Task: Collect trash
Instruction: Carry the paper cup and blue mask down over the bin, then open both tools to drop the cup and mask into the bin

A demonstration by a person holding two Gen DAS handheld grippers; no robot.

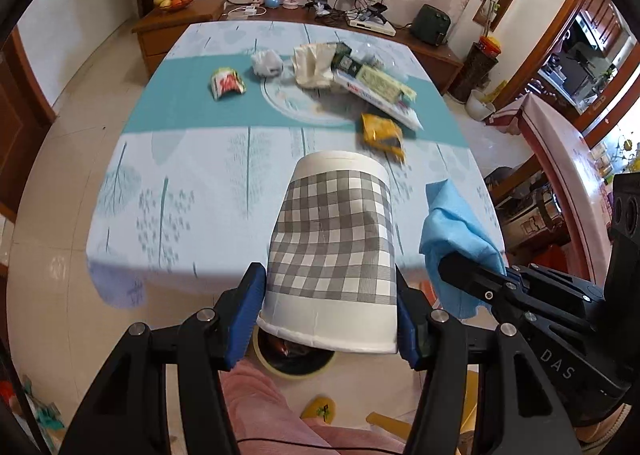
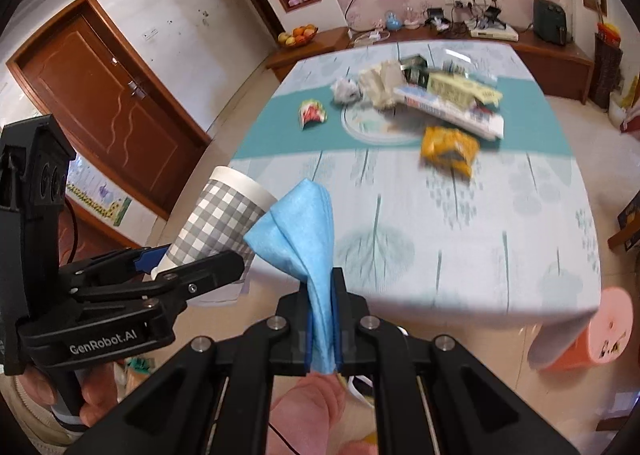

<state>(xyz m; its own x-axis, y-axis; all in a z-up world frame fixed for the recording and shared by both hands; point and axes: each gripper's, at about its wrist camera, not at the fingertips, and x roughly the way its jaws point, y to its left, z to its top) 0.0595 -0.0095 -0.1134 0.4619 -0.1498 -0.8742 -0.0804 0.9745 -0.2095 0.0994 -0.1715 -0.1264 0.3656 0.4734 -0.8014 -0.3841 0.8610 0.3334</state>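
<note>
Between the blue pads of your left tool (image 1: 330,311) sits a paper cup (image 1: 334,251), clamped at its sides: white, with a band of grey-and-white check round the middle, a plain white strip at each end, its rolled rim toward you and its base pointing out over the near edge of the desk (image 1: 192,215). Your right tool (image 2: 322,329) has its jaws pressed together on a blue cloth (image 2: 298,233), a soft, creased sheet that fans up and out from the pinch into a loose peak. Both are held off the desk, just in front of its near edge, the cup to the left of the cloth. Farther back on the leaf-print desk cover lies the trash: a yellow snack bag (image 1: 382,135) nearest you, a red-and-white wrapper (image 1: 227,83) to the left, a crumpled white bag (image 1: 267,63), and a heap of cream paper and flat printed boxes (image 1: 372,89) partly over a round plate (image 1: 296,103). Motion blur softens the fine print.
</note>
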